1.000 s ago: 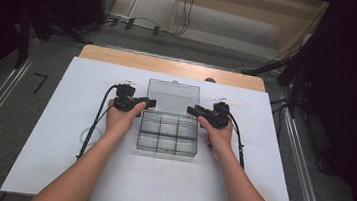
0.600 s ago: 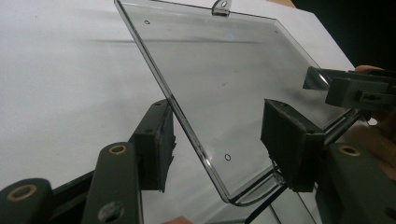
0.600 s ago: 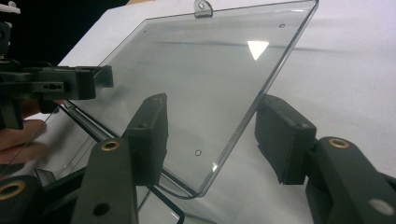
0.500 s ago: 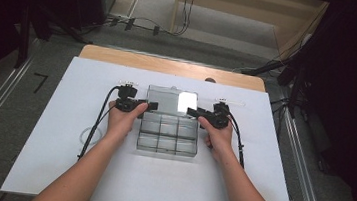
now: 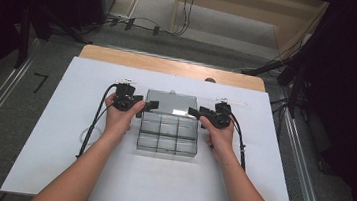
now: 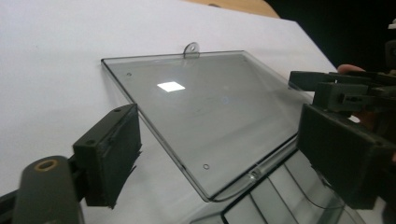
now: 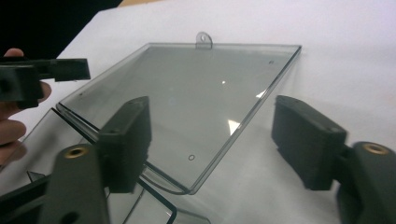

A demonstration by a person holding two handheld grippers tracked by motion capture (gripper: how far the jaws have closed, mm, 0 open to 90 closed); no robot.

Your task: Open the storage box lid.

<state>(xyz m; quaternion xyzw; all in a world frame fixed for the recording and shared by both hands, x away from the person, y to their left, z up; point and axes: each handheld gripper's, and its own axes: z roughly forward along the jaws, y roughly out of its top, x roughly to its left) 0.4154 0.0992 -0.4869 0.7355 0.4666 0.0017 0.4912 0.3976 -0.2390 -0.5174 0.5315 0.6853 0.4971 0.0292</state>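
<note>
Box (image 5: pixel 168 134): clear, mid-worktop (image 5: pixel 58 168), between both tongs.
Lid (image 6: pixel 205 112): swung back flat on worktop, hinged to box.
Left tongs (image 5: pixel 147 104): just opened, released, at lid's left edge.
Right tongs (image 5: pixel 194 113): just opened, released, at lid's right edge.

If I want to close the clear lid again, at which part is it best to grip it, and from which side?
Probably the lid's two side edges, one claw from each side. It lies open and flat on the white board, hinged to the compartment box; the side edges are thin and free, and the far edge carries only a small tab.
</note>
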